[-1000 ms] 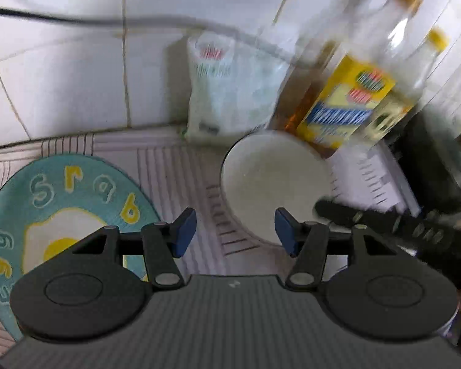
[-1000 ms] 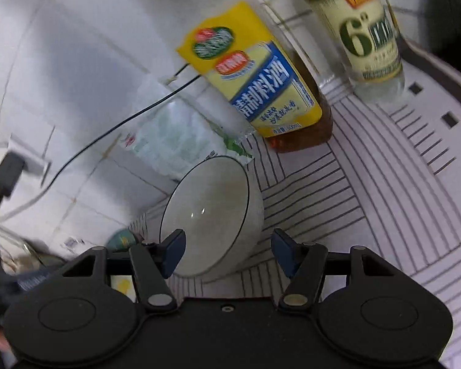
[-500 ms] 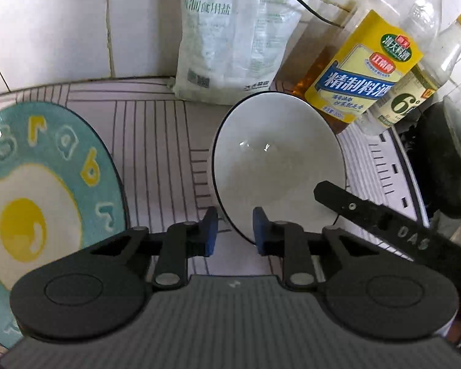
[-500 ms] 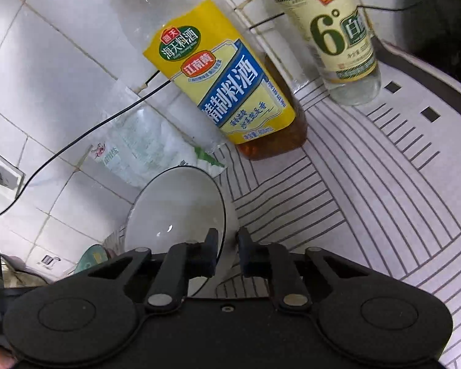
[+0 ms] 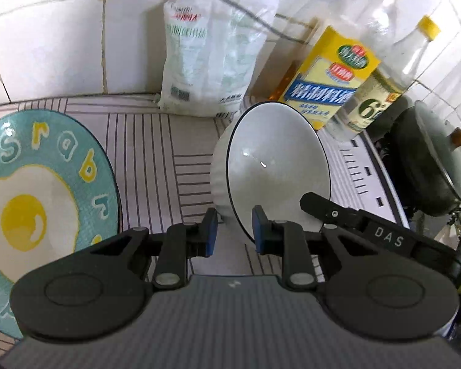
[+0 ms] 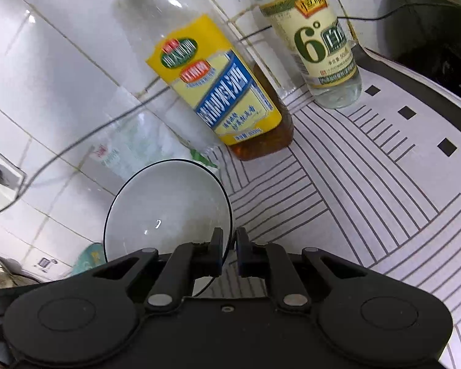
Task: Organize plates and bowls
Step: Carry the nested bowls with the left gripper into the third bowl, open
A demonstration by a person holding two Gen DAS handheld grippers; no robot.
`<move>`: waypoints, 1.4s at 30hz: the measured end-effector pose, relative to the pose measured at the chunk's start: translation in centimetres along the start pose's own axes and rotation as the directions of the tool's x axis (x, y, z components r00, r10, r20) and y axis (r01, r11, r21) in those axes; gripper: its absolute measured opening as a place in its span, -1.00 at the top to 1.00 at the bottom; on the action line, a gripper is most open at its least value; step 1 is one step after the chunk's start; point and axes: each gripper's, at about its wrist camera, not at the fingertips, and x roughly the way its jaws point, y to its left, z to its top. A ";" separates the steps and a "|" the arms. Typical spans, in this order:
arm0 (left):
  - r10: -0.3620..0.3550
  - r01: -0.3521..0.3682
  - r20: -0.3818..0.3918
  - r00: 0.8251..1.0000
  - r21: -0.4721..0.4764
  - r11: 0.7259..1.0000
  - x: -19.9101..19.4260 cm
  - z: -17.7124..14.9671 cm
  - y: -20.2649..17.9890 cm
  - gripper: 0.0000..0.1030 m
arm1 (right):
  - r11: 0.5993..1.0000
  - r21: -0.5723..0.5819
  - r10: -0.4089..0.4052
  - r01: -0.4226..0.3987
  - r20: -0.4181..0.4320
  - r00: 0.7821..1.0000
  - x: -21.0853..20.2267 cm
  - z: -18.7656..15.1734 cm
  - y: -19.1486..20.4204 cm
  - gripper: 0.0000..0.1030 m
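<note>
bare striped mat point(image 6: 368, 203) right of the bowl point(image 6: 166, 203); bottles point(image 6: 218, 92) block behind.

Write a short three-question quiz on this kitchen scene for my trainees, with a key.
1. True or false: the white bowl lies flat, mouth up, on the striped mat.
2. Multiple choice: what is pictured in the middle of the teal plate? A) a fried egg B) a fish C) a flower
3. Short answer: which are shut on the bowl's rim, the left tongs, the right tongs, or both?

Key: 1 false, it is tipped up on edge; 2 A; 3 both.
</note>
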 end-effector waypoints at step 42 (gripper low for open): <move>0.084 -0.085 -0.040 0.996 -0.035 0.996 -14.9 -7.4 0.1 0.57 | 0.966 -0.248 0.077 -0.076 -0.003 0.997 -11.8 -7.1 8.0 0.73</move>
